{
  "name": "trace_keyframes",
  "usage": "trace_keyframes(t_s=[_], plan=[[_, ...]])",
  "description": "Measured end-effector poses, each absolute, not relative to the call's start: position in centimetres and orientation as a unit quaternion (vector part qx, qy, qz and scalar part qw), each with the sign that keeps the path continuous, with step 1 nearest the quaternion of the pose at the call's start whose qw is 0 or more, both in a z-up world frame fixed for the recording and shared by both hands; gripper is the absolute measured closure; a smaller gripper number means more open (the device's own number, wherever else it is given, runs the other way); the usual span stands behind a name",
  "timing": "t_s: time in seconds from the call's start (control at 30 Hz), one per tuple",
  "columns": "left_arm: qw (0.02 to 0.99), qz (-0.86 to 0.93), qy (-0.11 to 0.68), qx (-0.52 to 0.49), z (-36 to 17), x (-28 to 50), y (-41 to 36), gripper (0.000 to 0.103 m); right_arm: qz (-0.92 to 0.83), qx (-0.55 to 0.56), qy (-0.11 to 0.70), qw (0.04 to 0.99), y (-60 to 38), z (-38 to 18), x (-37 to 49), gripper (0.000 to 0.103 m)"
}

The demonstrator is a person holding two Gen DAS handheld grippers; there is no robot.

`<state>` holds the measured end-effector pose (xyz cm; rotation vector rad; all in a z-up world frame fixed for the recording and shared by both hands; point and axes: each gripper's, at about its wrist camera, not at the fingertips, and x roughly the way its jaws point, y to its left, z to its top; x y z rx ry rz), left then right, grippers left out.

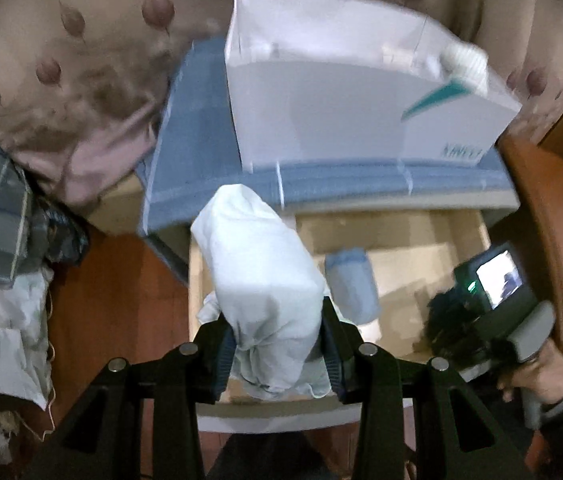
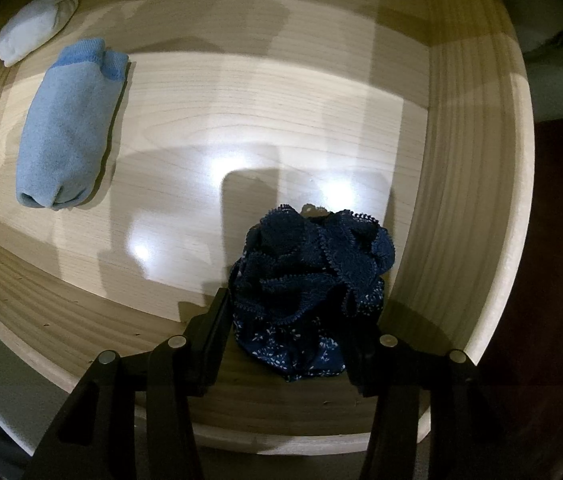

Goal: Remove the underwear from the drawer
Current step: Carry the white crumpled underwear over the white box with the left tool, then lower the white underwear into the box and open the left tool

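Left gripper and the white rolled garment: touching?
Touching. In the left wrist view, both fingers of the left gripper press the white rolled garment from either side, above the drawer.

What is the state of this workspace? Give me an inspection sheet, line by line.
Surface: pale wooden drawer, open.
Job's things: navy lace underwear at front right; light blue roll on the drawer floor; white bundle held above the drawer.
Clutter: white box on blue blanket.
Grippers: left gripper clamps the white bundle; right gripper flanks the navy underwear, grip unclear.
Cables: nothing seen.
Surroundings: floral fabric, reddish floor.
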<state>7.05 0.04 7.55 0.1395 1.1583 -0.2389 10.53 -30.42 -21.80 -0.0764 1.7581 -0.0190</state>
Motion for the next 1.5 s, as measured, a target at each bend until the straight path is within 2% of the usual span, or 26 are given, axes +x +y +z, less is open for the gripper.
trace_keyframes(t_s=[0.33,0.63,1.1,1.3,1.5], plan=[[0.89,-0.13,0.432,0.068,15.2,9.2,-1.1,0.065,-0.008,-0.034,0.77,0.637,-30.4,-21.7,10.6,0.055],[0.906,-0.131,0.397,0.061,18.4,13.7,-3.1,0.065,-0.01,-0.034,0.771,0.636,-30.3,-21.6,10.6,0.055],[0.89,-0.106,0.438,0.07,14.7,21.9,-6.4,0.064,-0.011,-0.011,0.769,0.64,-31.8,-21.4,11.1,0.054],[0.879,-0.092,0.461,0.082,12.2,23.2,-7.3,0.061,-0.011,-0.009,0.768,0.64,-31.9,-21.4,11.1,0.054],[0.877,-0.091,0.465,0.082,11.8,23.4,-7.3,0.058,-0.011,-0.009,0.768,0.64,-32.0,-21.3,11.2,0.054]])
